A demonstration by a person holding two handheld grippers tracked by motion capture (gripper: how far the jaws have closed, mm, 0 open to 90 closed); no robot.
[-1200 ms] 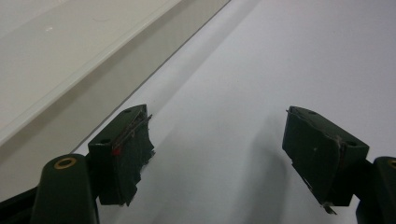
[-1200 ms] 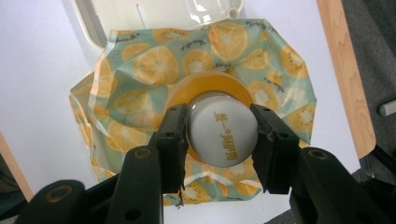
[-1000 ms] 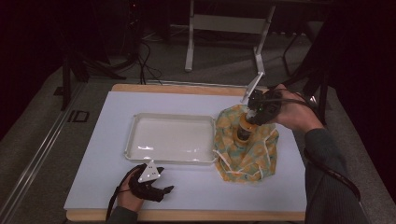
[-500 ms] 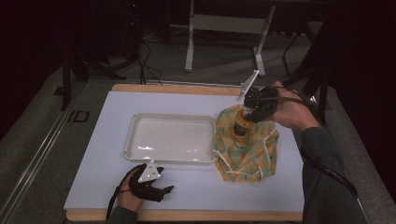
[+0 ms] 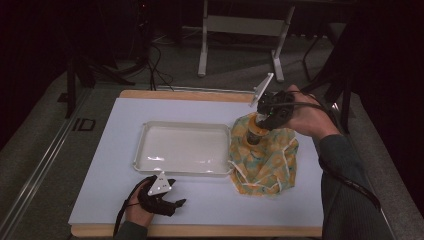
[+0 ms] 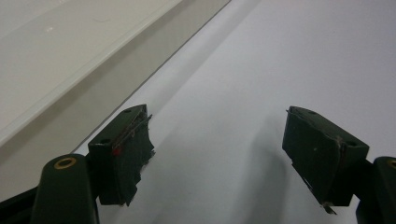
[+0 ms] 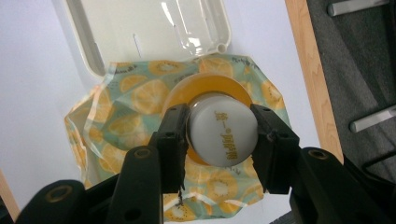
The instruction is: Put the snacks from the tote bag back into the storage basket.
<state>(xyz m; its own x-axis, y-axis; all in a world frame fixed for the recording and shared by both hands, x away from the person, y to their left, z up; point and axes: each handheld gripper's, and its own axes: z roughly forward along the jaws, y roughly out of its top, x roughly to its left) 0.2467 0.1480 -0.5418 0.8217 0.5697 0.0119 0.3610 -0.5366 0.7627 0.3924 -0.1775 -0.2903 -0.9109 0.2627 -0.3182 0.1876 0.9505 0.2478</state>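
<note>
An orange bottle with a white cap (image 7: 223,136) stands upright inside a bag printed with orange slices (image 5: 265,160), at the right of the table. My right gripper (image 5: 260,120) reaches down from above and is shut on the cap (image 5: 257,121), one jaw on each side. In the right gripper view the bag (image 7: 121,116) spreads out under the bottle. My left gripper (image 5: 167,200) rests low near the table's front edge, jaws wide apart with only bare table between them (image 6: 219,140).
A white rectangular tray (image 5: 150,165) sits at the table's middle, its right rim touching the bag; its wall (image 6: 84,88) lies just left of my left gripper. The wooden table edge (image 7: 308,70) runs close behind the bottle. A metal stand (image 5: 240,30) is on the floor beyond.
The right hand and gripper have shifted slightly on the bottle's cap. The left gripper has stayed put.
</note>
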